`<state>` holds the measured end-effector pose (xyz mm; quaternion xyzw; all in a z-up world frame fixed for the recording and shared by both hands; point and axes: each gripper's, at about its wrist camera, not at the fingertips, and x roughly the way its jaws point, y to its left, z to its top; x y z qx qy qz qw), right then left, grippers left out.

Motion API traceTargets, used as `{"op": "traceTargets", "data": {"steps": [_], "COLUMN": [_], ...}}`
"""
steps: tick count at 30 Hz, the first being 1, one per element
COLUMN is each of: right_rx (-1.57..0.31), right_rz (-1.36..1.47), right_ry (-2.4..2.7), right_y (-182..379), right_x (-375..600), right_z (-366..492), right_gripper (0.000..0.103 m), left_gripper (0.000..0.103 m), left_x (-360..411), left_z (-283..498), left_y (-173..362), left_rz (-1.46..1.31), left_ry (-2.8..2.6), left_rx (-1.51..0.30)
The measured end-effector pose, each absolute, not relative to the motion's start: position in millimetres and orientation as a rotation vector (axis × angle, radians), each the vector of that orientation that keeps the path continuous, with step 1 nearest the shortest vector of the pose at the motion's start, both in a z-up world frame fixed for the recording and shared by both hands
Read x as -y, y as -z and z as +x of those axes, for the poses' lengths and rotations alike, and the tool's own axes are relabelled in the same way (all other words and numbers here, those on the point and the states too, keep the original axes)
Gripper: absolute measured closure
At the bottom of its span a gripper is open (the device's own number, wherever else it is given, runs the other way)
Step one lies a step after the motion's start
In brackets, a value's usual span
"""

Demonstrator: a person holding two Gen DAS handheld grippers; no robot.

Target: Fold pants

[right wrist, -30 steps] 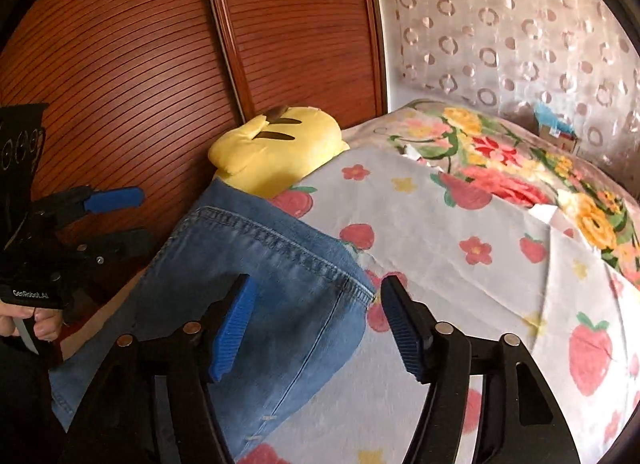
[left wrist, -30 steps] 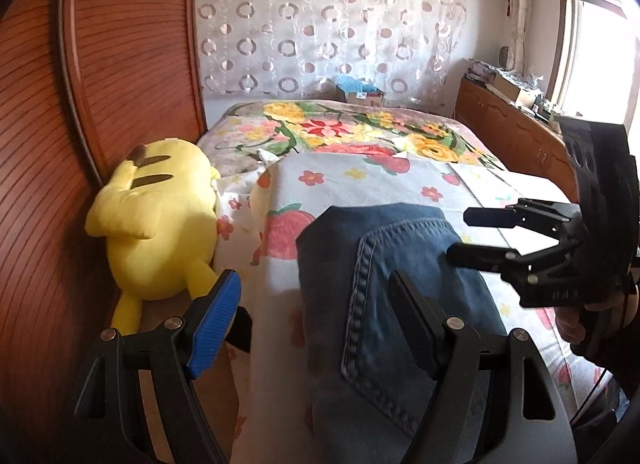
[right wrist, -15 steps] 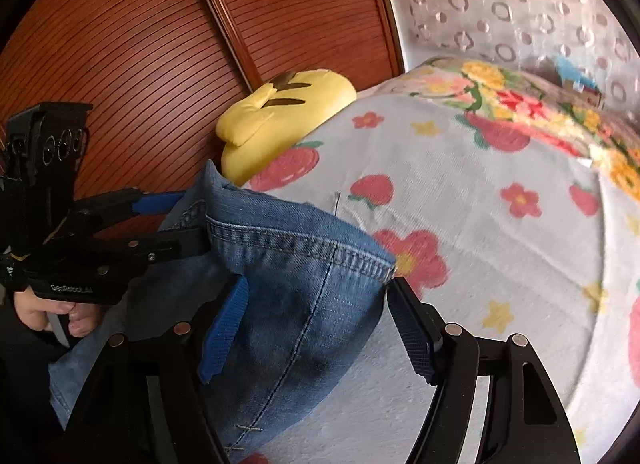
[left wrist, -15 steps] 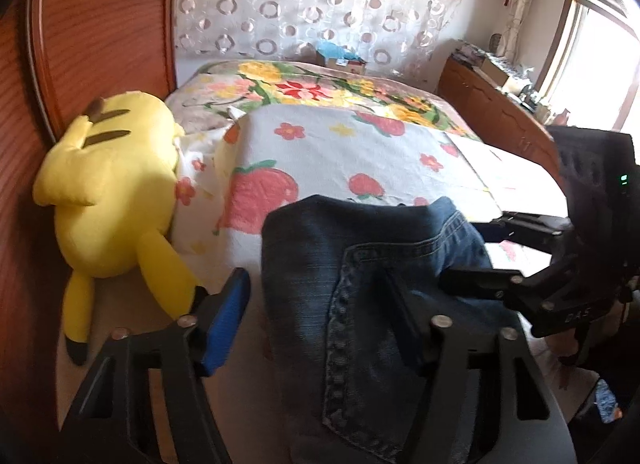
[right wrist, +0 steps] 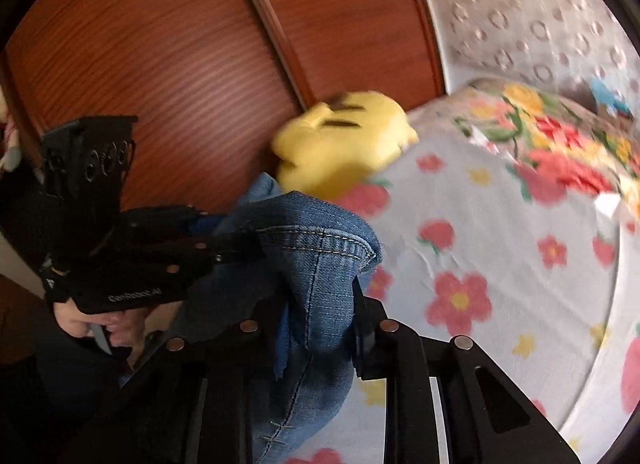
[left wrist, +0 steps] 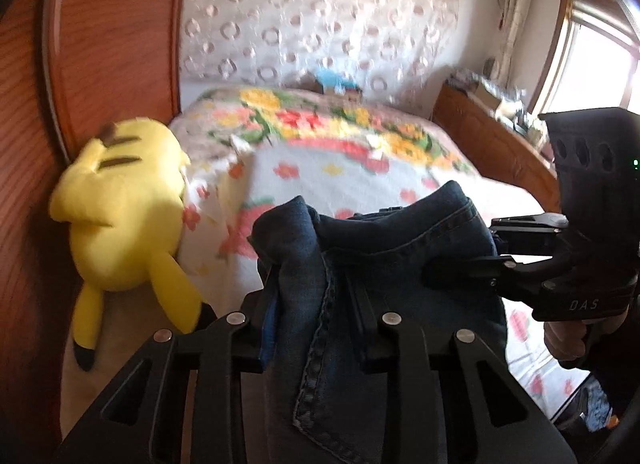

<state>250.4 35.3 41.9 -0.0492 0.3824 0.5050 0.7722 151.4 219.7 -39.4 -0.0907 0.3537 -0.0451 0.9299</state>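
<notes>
Dark blue denim pants point(left wrist: 400, 240), waistband end, now bunched and lifted off the strawberry-and-flower print white bedsheet point(left wrist: 320, 167); a second ago that end lay flat on the sheet between open jaws. Rest of the fabric hangs down toward the cameras, so the pants sit at the near edge of the bed, partly raised.

Left gripper point(left wrist: 312, 300), black frame with blue pads: jaws have just been closing, and denim is pinched between them at a side seam. Right gripper point(right wrist: 320, 304), same build: jaws have just been closing too, clamped on the stitched waistband corner point(right wrist: 320, 240). Each gripper also shows in the other's view, gripping the same edge from the opposite side. A hand point(right wrist: 92, 320) holds the left gripper's handle.

Meaning for the task: both corners look secured, so the grasp step reads as done and the fold itself not yet made. Likely next is carrying this edge over the rest of the pants. Risk: thick seam slipping from one side, giving an uneven fold.

Containers: none clearly in use. A small box with something light blue on it point(left wrist: 336, 83) sits at the far end of the bed, too blurred to tell the contents. Yellow plush toy point(left wrist: 124, 207) lies against the ribbed reddish wooden panel point(left wrist: 24, 111), apart from the pants.
</notes>
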Motion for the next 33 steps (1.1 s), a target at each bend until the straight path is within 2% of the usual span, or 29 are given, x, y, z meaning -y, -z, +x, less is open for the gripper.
{"op": "traceTargets", "data": {"steps": [9, 15, 19, 23, 29, 32, 33], "right_rx": [-0.703, -0.622, -0.613, -0.695, -0.766, -0.763, -0.767], "right_rz": [-0.133, -0.088, -0.026, 0.038, 0.038, 0.038, 0.024], "right_ry": [-1.233, -1.253, -1.200, -1.128, -1.088, -1.096, -1.075], "right_y": [-115, -129, -105, -52, 14, 17, 18], "right_x": [-64, -68, -63, -53, -35, -31, -30], "right_z": [250, 289, 342, 410, 479, 486, 487], "right_gripper": [0.080, 0.080, 0.080, 0.080, 0.079, 0.064, 0.051], "left_gripper": [0.072, 0.072, 0.072, 0.072, 0.072, 0.072, 0.072], "left_x": [-259, -275, -277, -270, -248, -234, -230], "left_z": [118, 165, 222, 283, 302, 299, 297], "left_y": [-35, -68, -64, -34, 8, 26, 32], "left_rz": [-0.199, -0.142, -0.140, -0.165, -0.148, -0.116, -0.111], "left_ry": [-0.014, -0.051, -0.034, -0.008, 0.020, 0.025, 0.023], "left_rx": [-0.518, -0.472, -0.489, -0.573, -0.676, -0.734, -0.751]}}
